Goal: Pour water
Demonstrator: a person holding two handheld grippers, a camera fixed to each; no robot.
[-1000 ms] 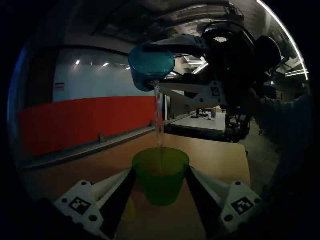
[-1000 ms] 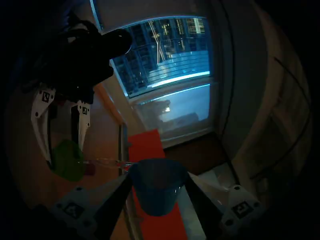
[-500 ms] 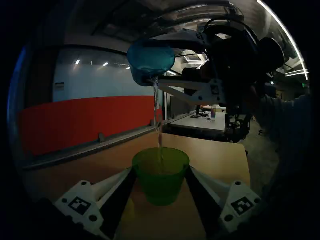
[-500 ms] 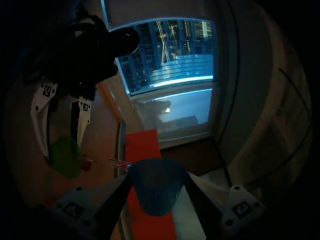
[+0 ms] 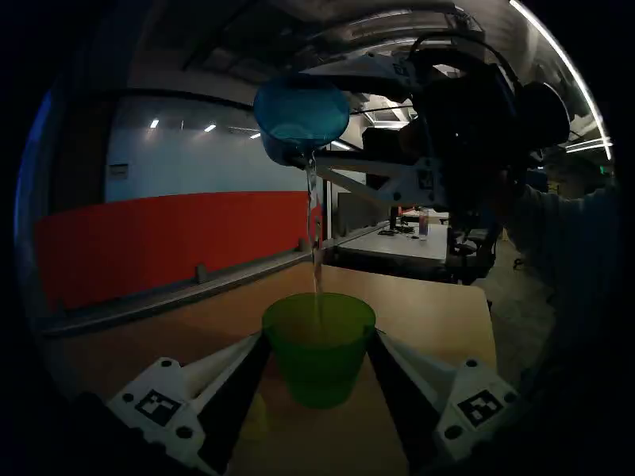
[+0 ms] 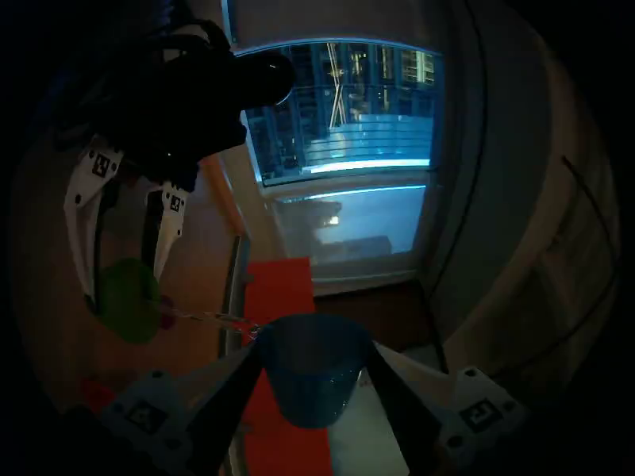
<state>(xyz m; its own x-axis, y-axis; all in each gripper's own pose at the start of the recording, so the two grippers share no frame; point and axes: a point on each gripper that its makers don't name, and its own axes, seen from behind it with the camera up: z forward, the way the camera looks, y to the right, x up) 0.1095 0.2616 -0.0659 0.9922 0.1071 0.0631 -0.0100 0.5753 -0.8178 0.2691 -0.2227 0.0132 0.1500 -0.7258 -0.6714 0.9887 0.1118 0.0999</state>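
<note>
Left gripper [image 5: 317, 343]: jaws clenched on the green cup [image 5: 319, 361], upright, low over the worktop [image 5: 432, 309]; can't tell if it touches. Right gripper [image 6: 311, 353]: jaws clenched on the blue cup [image 6: 311, 377], tipped on its side, high above the green one.

Change over the last second: the blue cup has rolled a bit further; its mouth faces me more in the left gripper view; the window [image 6: 349, 159] has swung across the right gripper view. The green cup hasn't budged. The water stream [image 5: 315, 230] has run unbroken throughout, so we're mid-pour; my guess is the blue cup is getting low, hence the extra tilt. Level in either cup is too dark to read.

Left gripper view gives the drop line: stream leaves the blue lip and lands inside the green rim, no splash seen; a sleeve [image 5: 556, 238] sits behind the right gripper. Right gripper view gives the stream as a thin sideways thread toward the green cup, with a red panel [image 6: 278, 293] beyond; the landing point is hard to read there.
</note>
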